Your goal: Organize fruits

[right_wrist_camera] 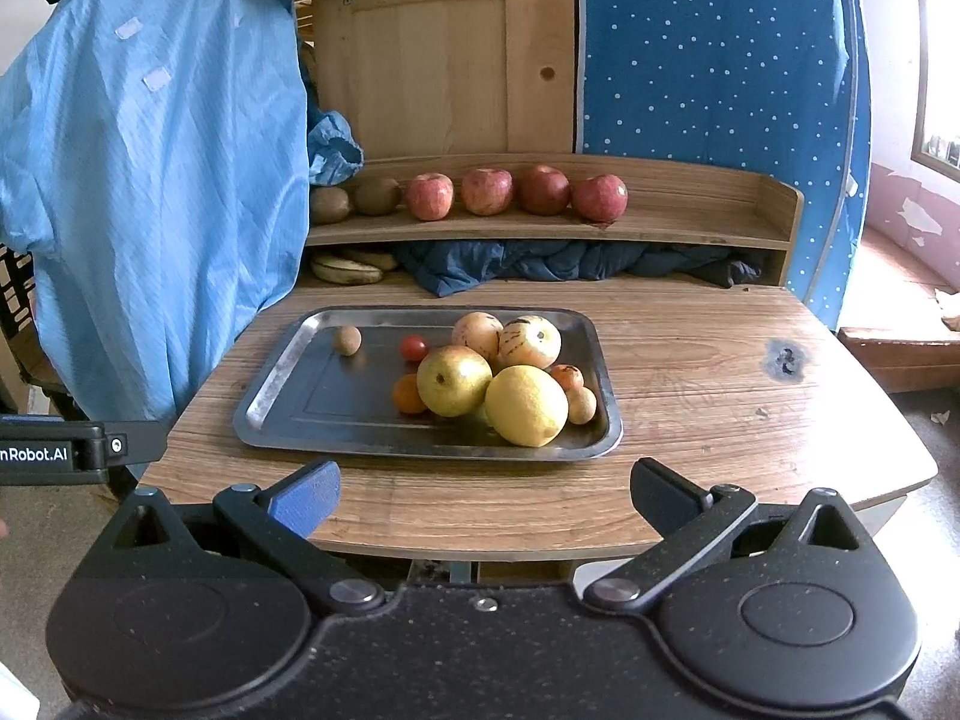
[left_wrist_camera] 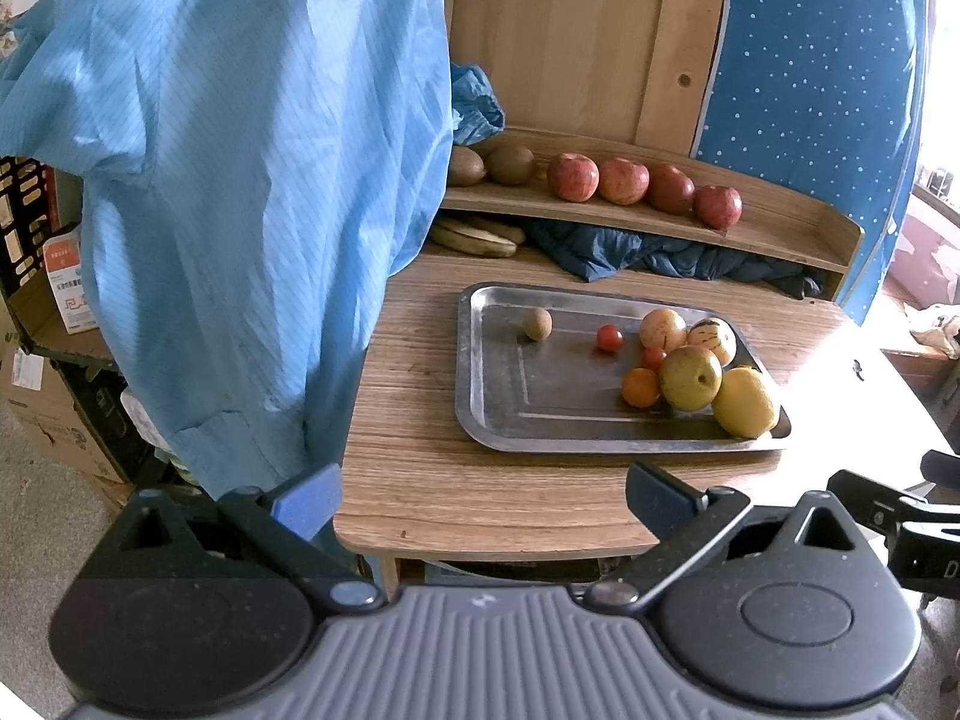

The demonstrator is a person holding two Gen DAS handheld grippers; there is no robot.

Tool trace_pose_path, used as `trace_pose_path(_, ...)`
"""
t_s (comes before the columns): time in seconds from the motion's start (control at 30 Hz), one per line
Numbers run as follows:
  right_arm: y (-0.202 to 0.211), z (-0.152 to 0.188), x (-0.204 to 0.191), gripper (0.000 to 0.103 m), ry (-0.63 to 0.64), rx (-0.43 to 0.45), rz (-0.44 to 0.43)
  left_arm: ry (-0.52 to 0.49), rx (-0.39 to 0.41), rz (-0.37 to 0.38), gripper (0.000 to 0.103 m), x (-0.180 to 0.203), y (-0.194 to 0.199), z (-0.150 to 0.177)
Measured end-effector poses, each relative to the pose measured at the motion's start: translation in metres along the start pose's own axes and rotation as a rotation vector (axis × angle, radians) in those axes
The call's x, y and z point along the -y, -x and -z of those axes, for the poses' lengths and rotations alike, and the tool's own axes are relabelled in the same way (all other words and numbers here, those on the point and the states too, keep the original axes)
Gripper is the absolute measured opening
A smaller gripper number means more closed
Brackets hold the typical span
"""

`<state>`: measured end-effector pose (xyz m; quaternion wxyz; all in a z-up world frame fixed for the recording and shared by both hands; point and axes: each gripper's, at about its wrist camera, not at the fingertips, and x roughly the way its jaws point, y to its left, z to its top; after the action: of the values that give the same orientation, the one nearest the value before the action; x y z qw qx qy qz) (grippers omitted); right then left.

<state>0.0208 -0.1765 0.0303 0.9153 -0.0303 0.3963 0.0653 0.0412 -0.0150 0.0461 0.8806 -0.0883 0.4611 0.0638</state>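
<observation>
Both grippers, left and right, hang spread wide and empty before the wooden table. On it, a scratched metal tray carries mixed fruit, a big yellow lemon nearest. Four red apples line the shelf behind.

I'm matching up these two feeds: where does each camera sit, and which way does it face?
Left wrist: on the left hand-held gripper, off the table's near-left corner, facing the tray and shelf; its open fingers show, and the other gripper at right.
Right wrist: on the right hand-held gripper, squarely before the tray; open fingers show.
Shared: tray, lemon, shelf apples, blue garment.
</observation>
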Motion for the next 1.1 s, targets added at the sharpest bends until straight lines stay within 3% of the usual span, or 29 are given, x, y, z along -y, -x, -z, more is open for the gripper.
trace_pose_path(0.67,-0.004,0.0,0.001,0.102,0.001,-0.009,0.002,-0.002,-0.02,0.017,0.102,0.0,-0.006,-0.002)
trace_pose_path(1.1,-0.01,-0.002,0.002,0.102,0.002,-0.018,0.015,-0.108,-0.019,0.004,0.102,0.017,-0.007,-0.006)
